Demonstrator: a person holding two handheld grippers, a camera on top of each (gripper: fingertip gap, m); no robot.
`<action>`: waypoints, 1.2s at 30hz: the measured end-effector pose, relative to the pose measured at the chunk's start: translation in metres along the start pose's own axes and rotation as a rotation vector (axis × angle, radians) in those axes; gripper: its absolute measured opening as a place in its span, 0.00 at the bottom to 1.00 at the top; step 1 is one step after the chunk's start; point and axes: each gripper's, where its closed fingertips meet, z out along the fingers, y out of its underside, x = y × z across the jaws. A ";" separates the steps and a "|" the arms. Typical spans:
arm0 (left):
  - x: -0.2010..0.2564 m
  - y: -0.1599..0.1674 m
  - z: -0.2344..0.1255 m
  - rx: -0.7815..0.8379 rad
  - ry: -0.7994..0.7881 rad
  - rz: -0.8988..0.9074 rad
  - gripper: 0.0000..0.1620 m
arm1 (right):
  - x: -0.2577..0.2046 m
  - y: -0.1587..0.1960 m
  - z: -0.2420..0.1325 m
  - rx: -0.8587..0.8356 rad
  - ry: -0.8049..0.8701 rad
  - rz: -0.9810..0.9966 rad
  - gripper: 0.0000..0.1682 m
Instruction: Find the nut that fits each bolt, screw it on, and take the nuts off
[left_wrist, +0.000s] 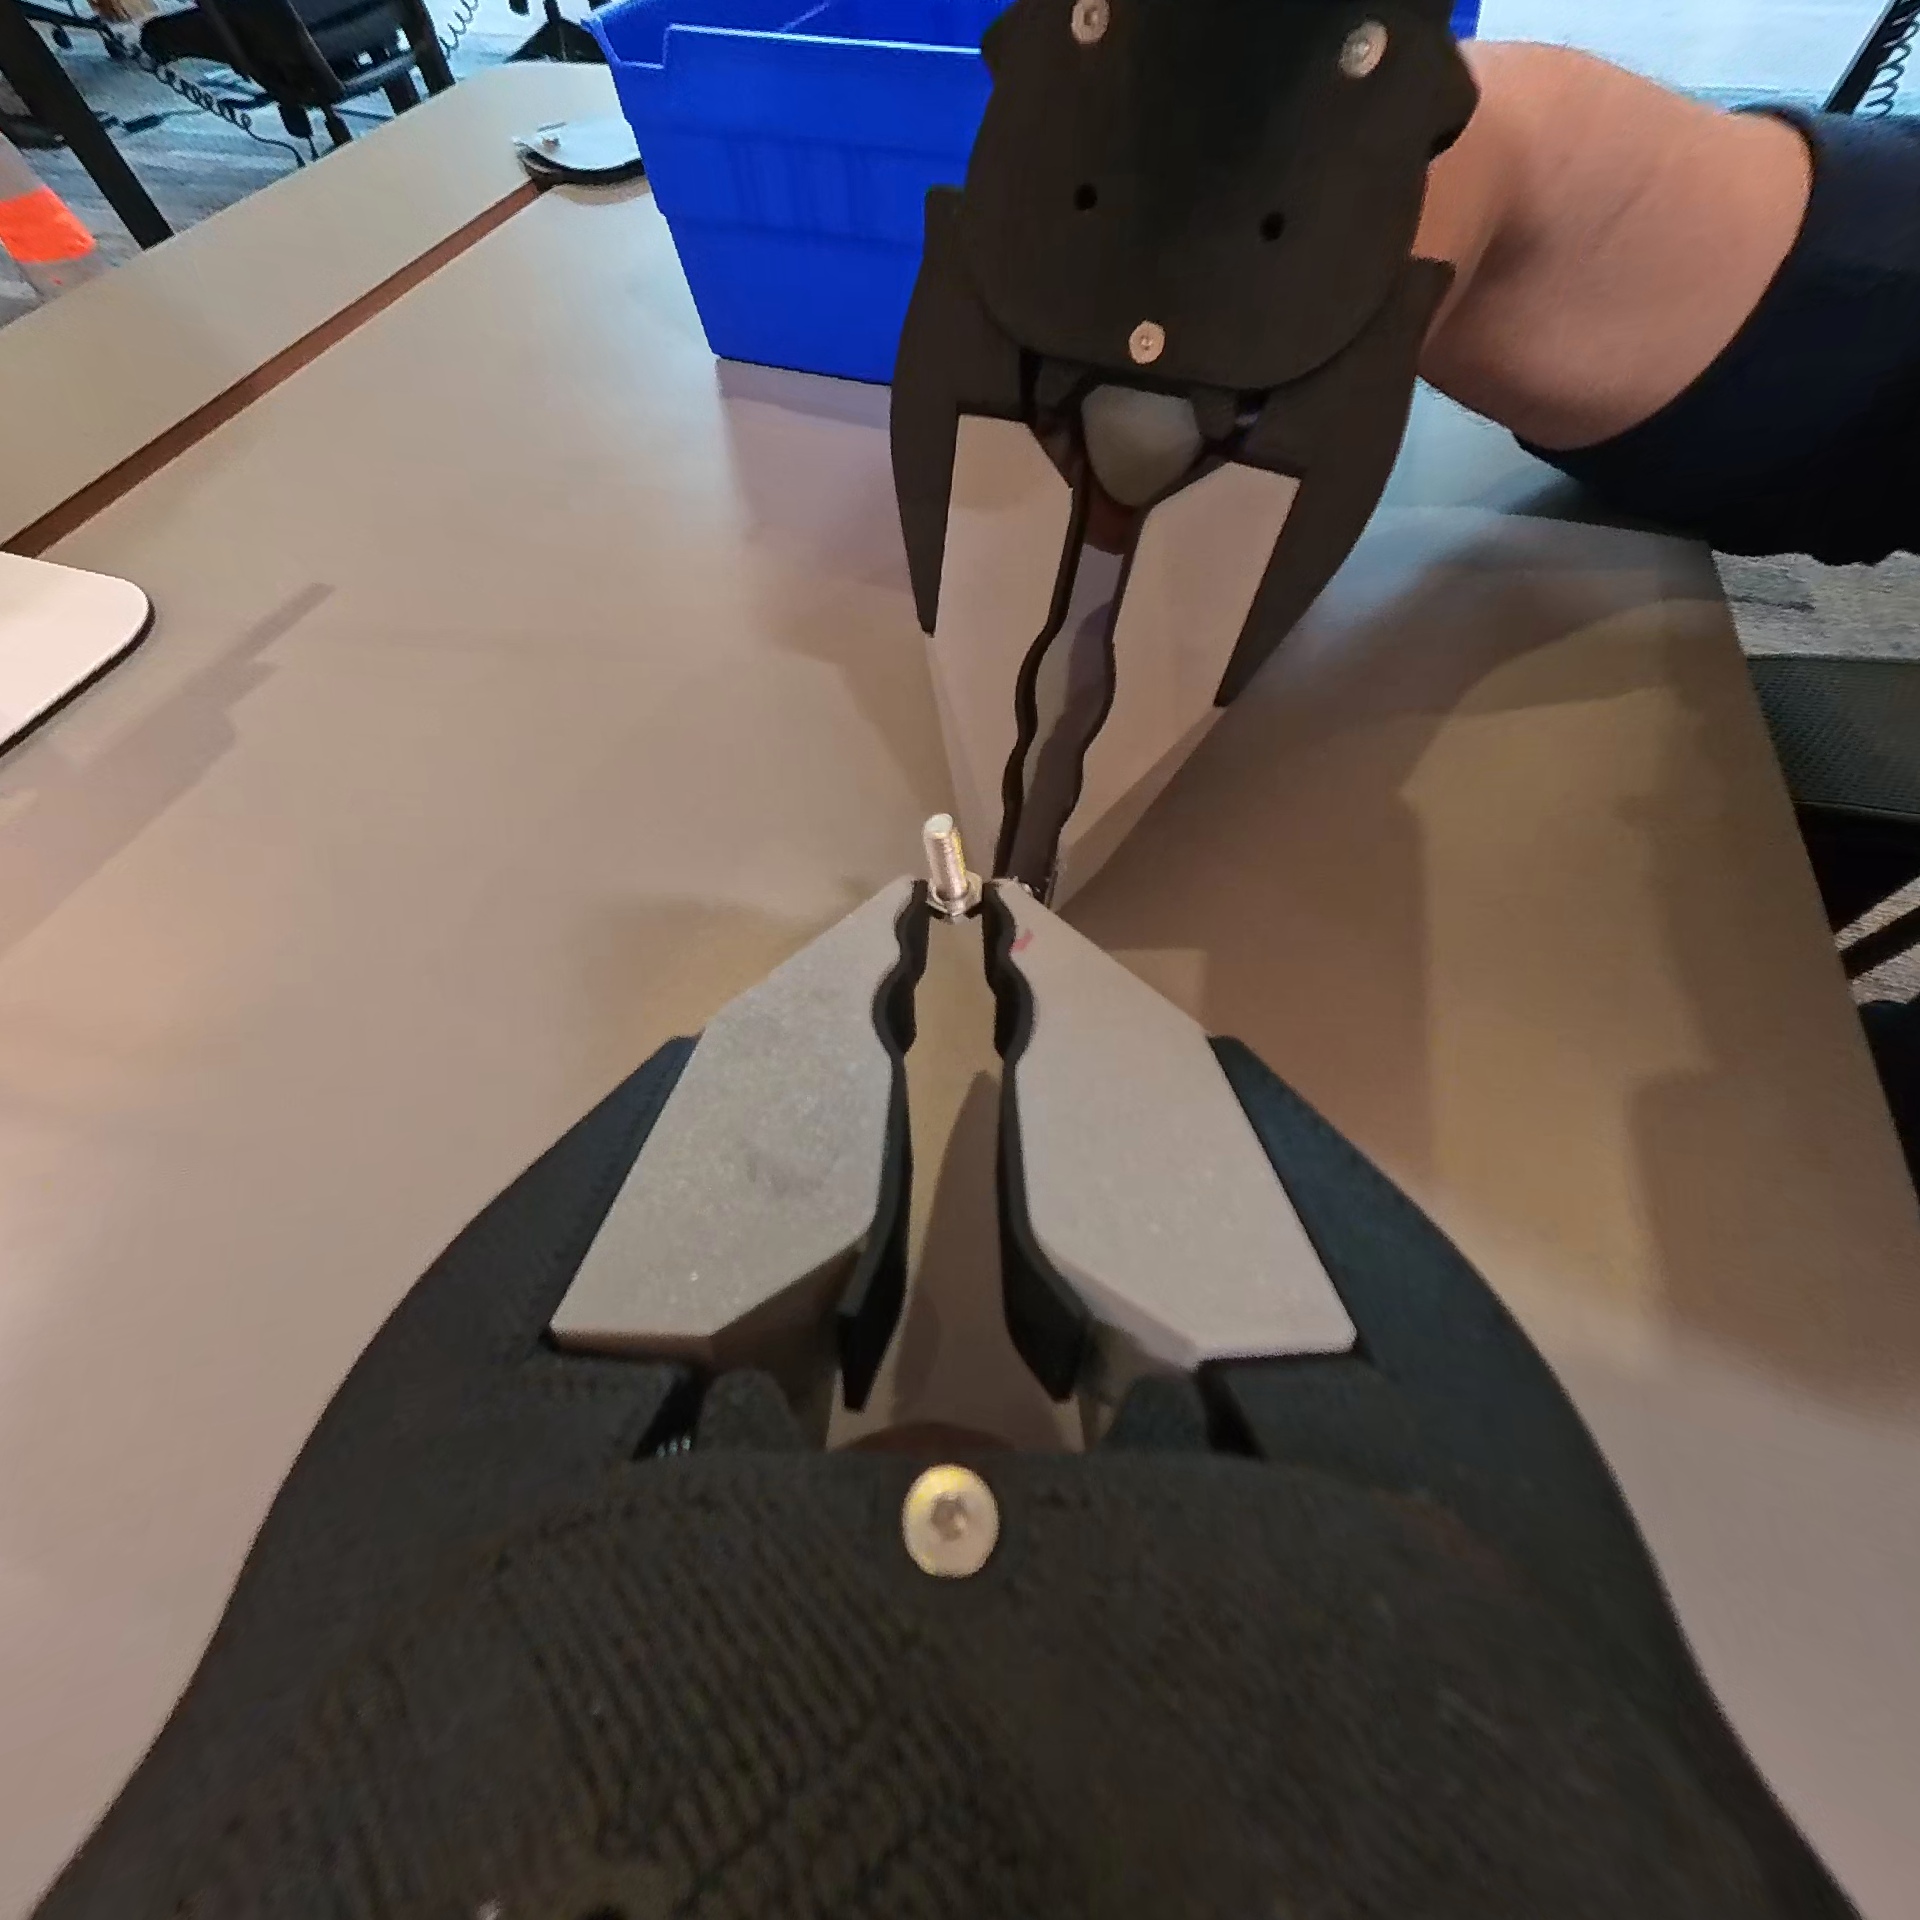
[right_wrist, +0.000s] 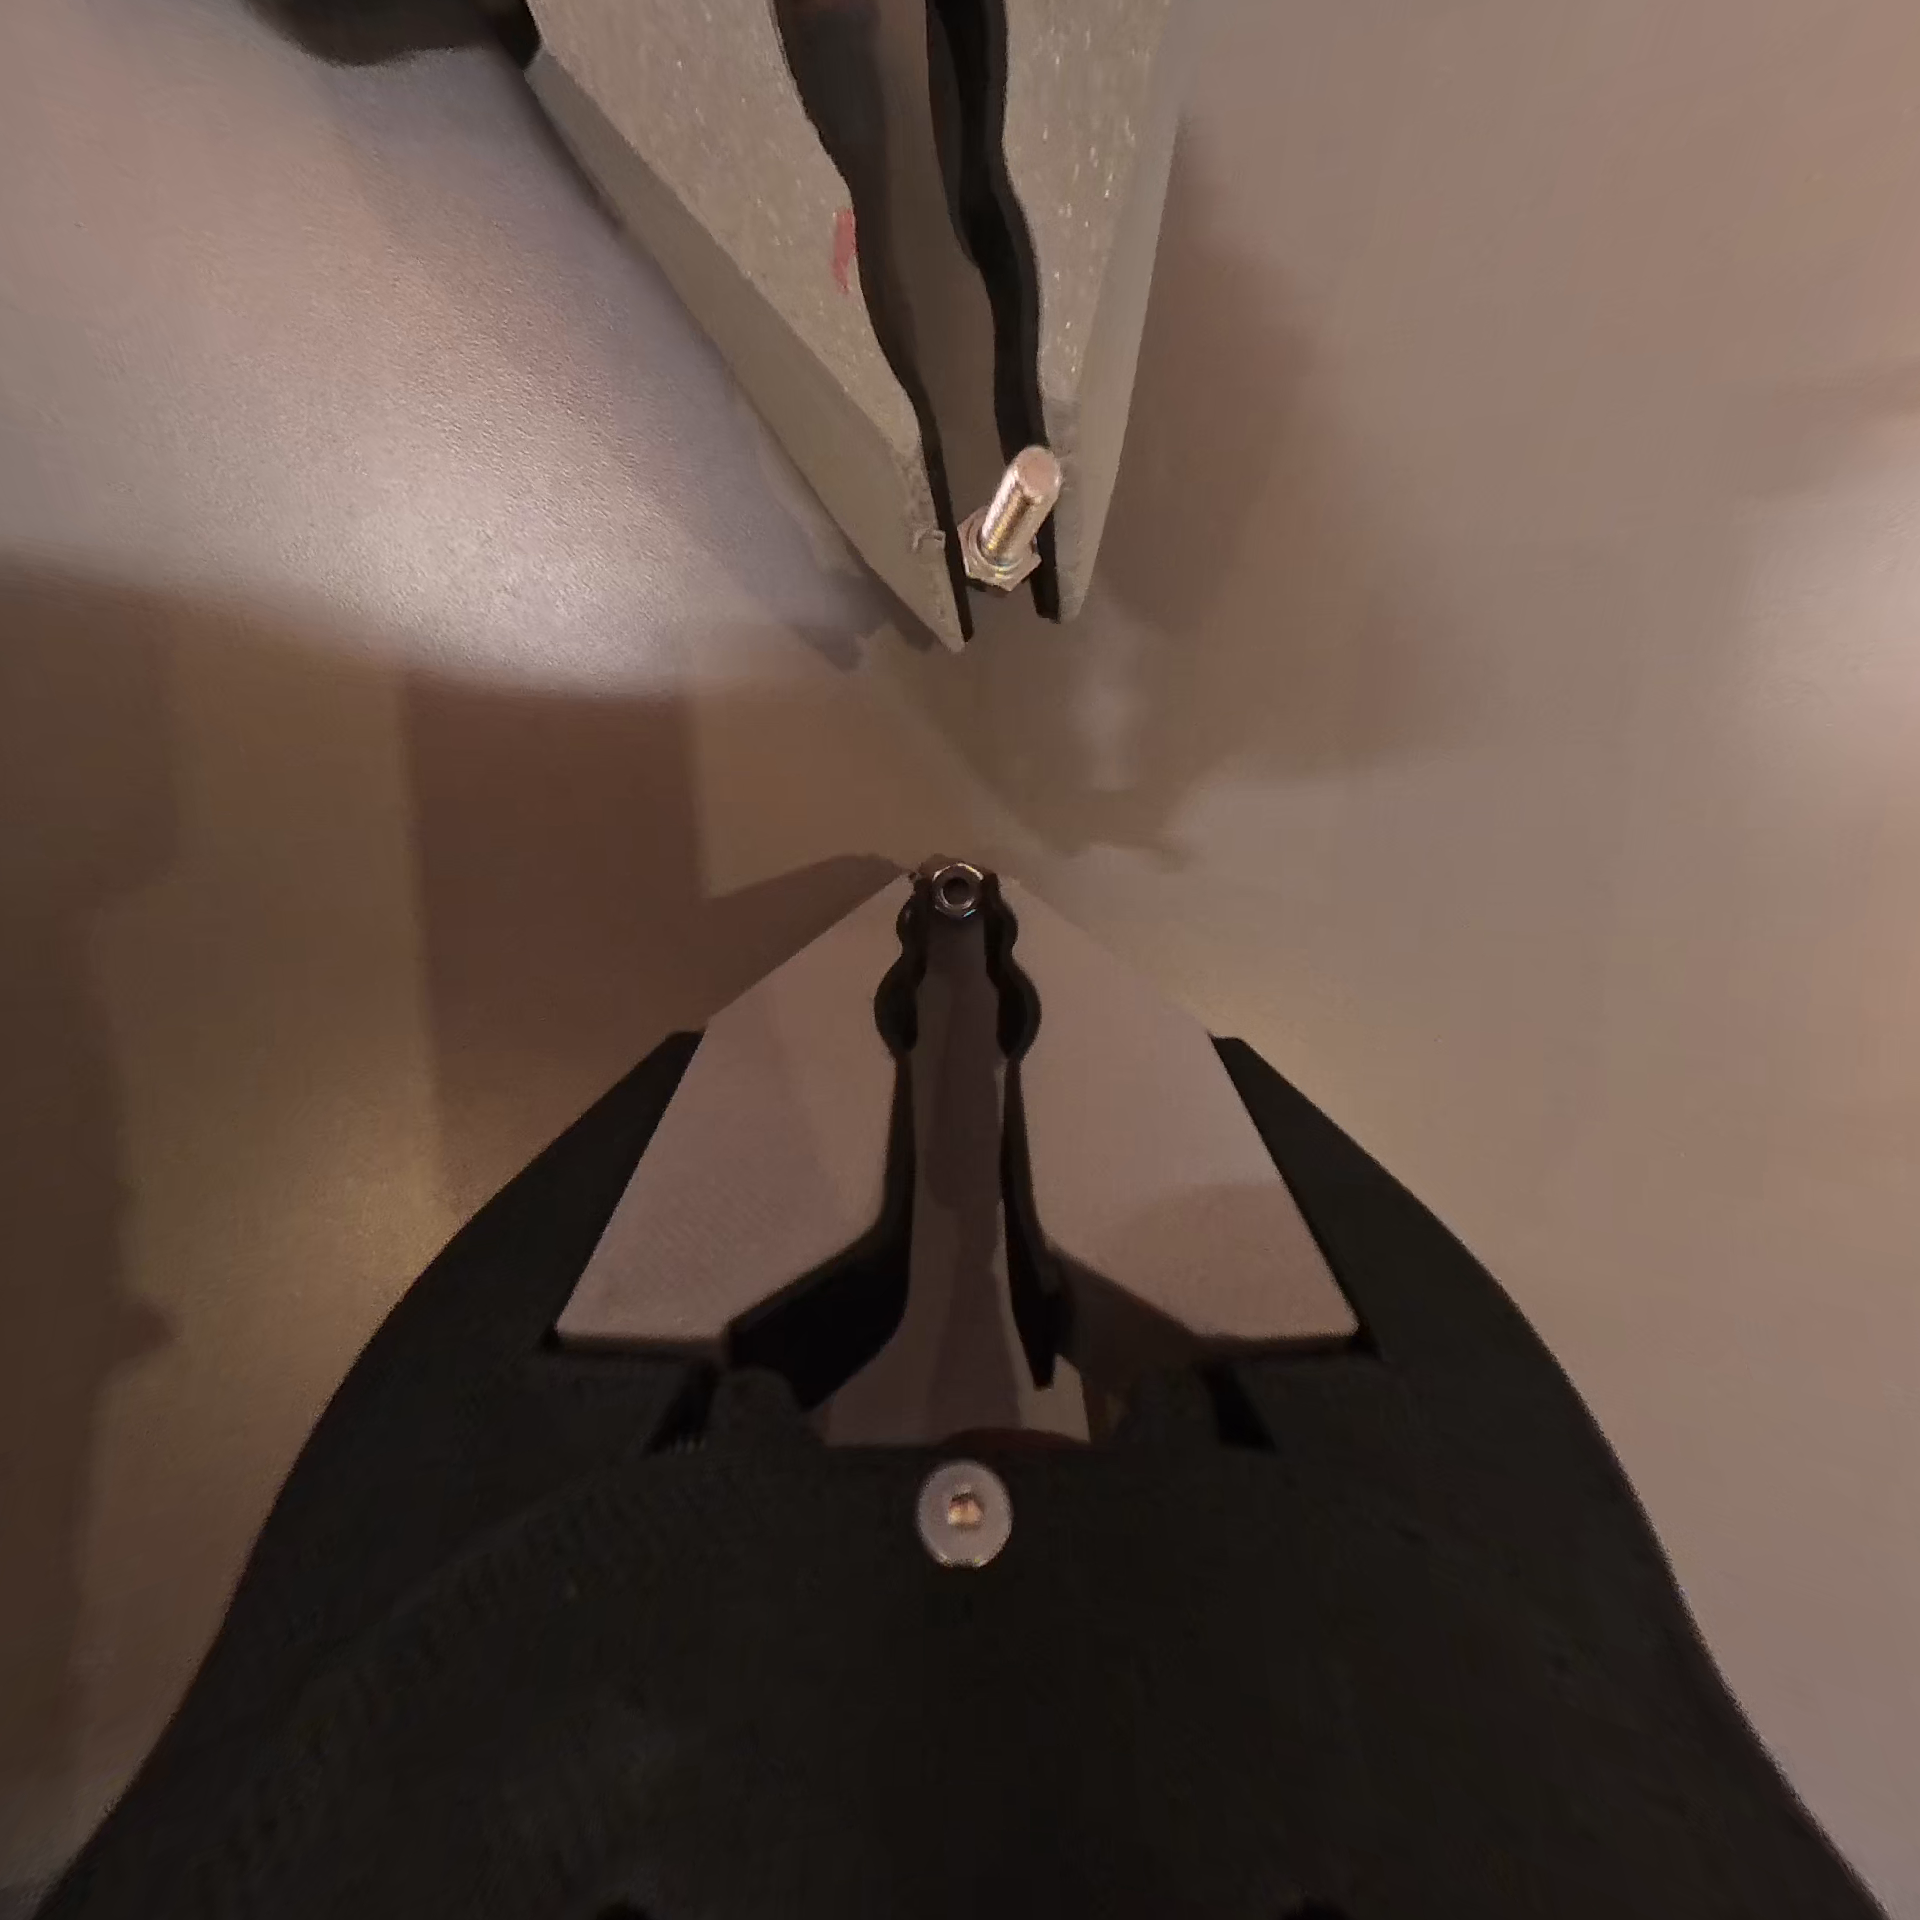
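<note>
My left gripper (left_wrist: 951, 902) is shut on the hex head of a silver bolt (left_wrist: 942, 852), whose threaded shaft points up and away. The right wrist view shows this gripper (right_wrist: 1003, 603) and the bolt (right_wrist: 1013, 520) at the top. My right gripper (right_wrist: 954, 891) is shut on a small dark nut (right_wrist: 952, 891), its hole facing the camera. In the left wrist view the right gripper (left_wrist: 1023, 881) comes down from above, its tips just right of the bolt and a little apart from it. The nut is not on the bolt.
A blue plastic bin (left_wrist: 810, 208) stands at the back of the tan table (left_wrist: 468, 727). A white flat object (left_wrist: 52, 634) lies at the left edge. A person's hand (left_wrist: 1610, 260) holds the right gripper. The table's right edge (left_wrist: 1766, 831) is close. Spacing between my two grippers at the tips: around 5 centimetres. From either gripper's tips it is about 35 centimetres to the white flat object (left_wrist: 52, 634).
</note>
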 end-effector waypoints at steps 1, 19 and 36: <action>0.001 0.001 0.000 -0.005 0.003 0.001 0.05 | 0.000 -0.001 -0.001 0.001 -0.001 0.002 0.04; 0.013 0.000 0.003 -0.021 0.036 0.052 0.04 | -0.003 -0.063 -0.050 0.050 -0.042 0.016 0.04; 0.015 0.001 0.004 -0.030 0.035 0.064 0.05 | -0.003 -0.062 -0.045 0.026 -0.046 0.008 0.04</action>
